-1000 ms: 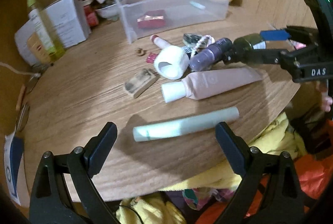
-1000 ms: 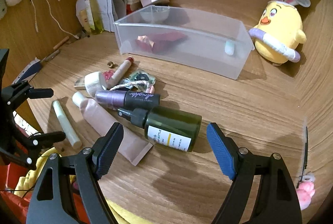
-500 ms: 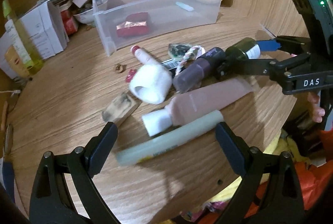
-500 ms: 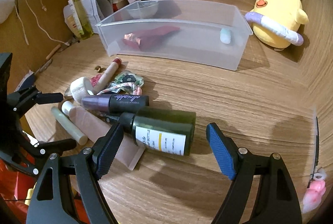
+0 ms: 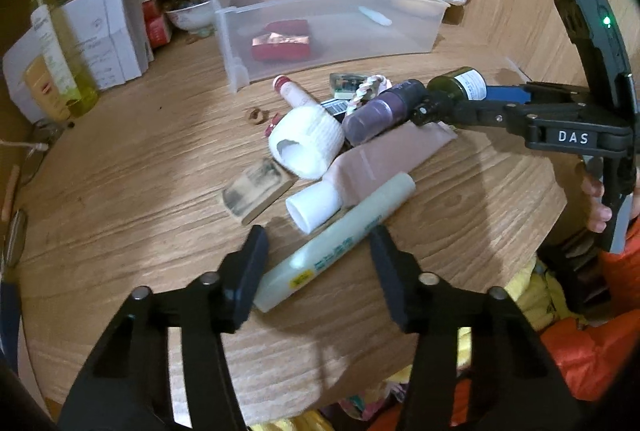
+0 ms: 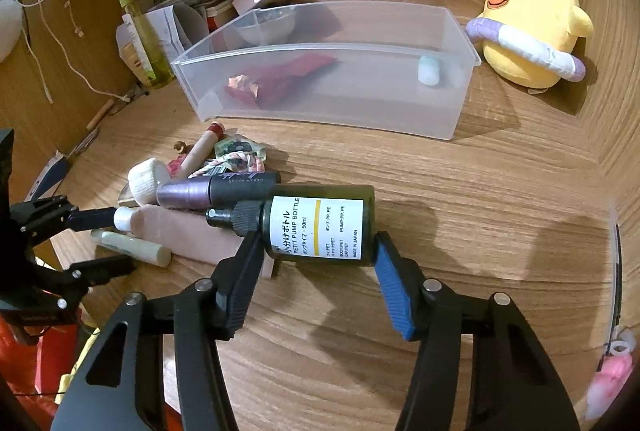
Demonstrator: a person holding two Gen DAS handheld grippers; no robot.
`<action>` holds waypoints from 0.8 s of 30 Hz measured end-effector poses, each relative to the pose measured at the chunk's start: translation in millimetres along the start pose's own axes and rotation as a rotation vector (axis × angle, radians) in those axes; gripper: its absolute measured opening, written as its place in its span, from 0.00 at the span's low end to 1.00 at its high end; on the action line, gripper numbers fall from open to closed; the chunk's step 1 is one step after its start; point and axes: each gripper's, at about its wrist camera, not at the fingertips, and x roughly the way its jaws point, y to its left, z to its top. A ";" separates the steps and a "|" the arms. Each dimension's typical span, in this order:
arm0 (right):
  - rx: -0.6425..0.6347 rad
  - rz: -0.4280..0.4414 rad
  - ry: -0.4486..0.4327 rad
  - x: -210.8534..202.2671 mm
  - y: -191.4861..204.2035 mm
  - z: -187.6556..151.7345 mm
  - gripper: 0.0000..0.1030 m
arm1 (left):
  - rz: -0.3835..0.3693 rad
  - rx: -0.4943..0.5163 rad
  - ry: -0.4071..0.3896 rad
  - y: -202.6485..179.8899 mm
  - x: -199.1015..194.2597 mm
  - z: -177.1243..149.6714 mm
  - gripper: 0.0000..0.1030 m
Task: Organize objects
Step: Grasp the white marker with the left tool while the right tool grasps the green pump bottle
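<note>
You are working over a cluttered wooden table. The clear bin is sitting toward the back edge, with a yellow chick plush beside its right end. A purple tube, pink tube and white cap are crowding the table's near edge.

Your right gripper has just been closing; its pads are pressing both ends of the dark green pump bottle.

Your left gripper has just been closing around the pale green tube lying at the near edge; I cannot tell whether its pads are touching it.
</note>
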 end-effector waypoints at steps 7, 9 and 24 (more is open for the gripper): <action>0.019 -0.017 -0.018 -6.6 -6.3 -2.0 0.50 | -0.033 0.026 0.016 -11.0 -6.0 -4.1 0.29; 0.026 -0.030 -0.022 -10.0 -10.1 -3.8 0.50 | -0.043 0.047 0.020 -17.2 -5.5 -3.4 0.29; 0.074 -0.045 -0.076 -33.9 -29.6 -14.5 0.48 | -0.091 0.178 0.053 -52.8 9.0 22.2 0.15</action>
